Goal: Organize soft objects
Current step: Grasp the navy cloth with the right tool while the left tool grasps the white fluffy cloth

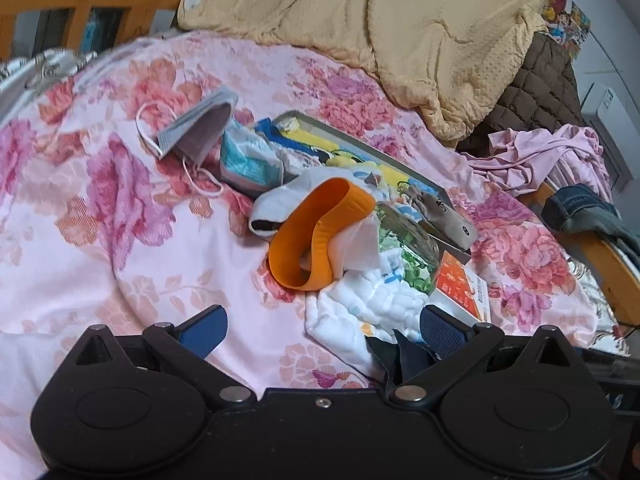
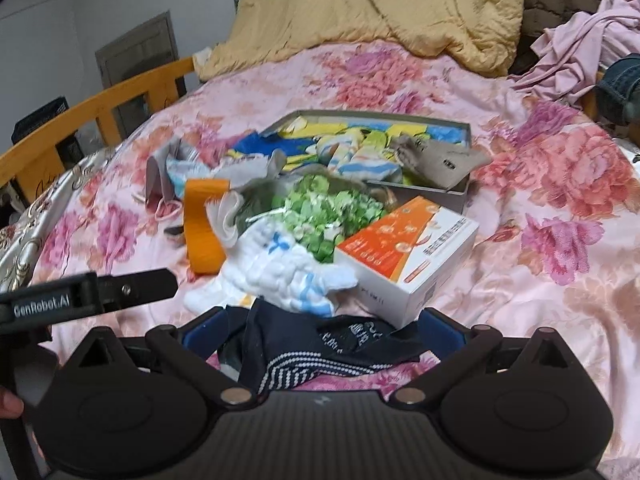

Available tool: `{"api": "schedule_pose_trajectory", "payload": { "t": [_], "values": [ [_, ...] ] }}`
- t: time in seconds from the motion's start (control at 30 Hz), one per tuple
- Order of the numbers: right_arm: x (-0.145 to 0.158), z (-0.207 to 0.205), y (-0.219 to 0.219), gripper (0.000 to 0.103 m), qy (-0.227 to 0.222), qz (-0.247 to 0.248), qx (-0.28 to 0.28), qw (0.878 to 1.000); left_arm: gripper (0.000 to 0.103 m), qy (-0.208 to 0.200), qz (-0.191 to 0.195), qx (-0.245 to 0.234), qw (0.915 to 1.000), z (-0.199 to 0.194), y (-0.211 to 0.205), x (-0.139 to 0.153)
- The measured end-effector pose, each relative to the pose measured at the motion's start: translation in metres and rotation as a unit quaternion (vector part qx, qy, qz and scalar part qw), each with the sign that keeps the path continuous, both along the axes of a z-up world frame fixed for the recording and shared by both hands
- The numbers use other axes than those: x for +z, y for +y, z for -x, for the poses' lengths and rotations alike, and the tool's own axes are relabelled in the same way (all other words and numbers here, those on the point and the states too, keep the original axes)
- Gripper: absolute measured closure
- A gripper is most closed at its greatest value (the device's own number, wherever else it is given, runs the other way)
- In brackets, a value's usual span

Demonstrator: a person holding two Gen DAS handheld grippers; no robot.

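Note:
A heap of soft things lies on the flowered bedspread (image 1: pixel 100 208): an orange elastic band (image 1: pixel 316 236), a white sock (image 1: pixel 276 204), a white quilted cloth (image 1: pixel 360 300), a green-patterned bundle (image 2: pixel 328 208) and a grey face mask (image 1: pixel 196 124). My left gripper (image 1: pixel 322 332) is open just short of the white cloth. A dark navy cloth (image 2: pixel 320 344) with a striped edge lies between the wide-apart fingers of my right gripper (image 2: pixel 322 332), which is open. From the left of the right wrist view, a finger (image 2: pixel 136 286) of the left gripper reaches in.
A shallow grey box (image 2: pixel 460 192) holds colourful cloths and a grey pouch (image 2: pixel 444 164). An orange-and-white carton (image 2: pixel 412 248) sits by the heap. A yellow quilt (image 1: pixel 380 32), a brown quilted cover (image 1: pixel 536 88), pink clothing (image 1: pixel 552 156) and jeans (image 1: pixel 580 208) lie behind, with a wooden bed rail (image 2: pixel 100 112).

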State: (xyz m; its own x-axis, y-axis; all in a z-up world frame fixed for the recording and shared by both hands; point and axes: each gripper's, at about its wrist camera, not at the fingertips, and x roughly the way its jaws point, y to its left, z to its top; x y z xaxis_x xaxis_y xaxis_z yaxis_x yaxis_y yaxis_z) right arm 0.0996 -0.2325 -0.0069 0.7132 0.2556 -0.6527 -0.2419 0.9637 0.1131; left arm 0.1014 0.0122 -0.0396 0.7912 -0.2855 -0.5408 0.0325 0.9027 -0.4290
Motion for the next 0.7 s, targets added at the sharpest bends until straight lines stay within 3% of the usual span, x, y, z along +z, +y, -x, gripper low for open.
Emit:
{"api": "schedule_pose_trajectory", "payload": {
  "t": [0.13, 0.4, 0.7],
  "values": [
    [-0.005, -0.005, 0.004, 0.0, 0.018, -0.001, 0.011, 1.0, 0.001, 0.011, 0.041, -0.008, 0.999, -0.005, 0.003, -0.006],
    [-0.016, -0.012, 0.013, 0.0, 0.042, 0.003, 0.029, 0.999, 0.003, 0.026, 0.076, -0.024, 0.9965, -0.018, 0.001, -0.015],
    [-0.032, -0.023, 0.024, 0.0, 0.072, 0.022, 0.037, 0.996, 0.035, 0.057, 0.116, -0.038, 0.9909, -0.033, 0.003, -0.031]
  ]
}}
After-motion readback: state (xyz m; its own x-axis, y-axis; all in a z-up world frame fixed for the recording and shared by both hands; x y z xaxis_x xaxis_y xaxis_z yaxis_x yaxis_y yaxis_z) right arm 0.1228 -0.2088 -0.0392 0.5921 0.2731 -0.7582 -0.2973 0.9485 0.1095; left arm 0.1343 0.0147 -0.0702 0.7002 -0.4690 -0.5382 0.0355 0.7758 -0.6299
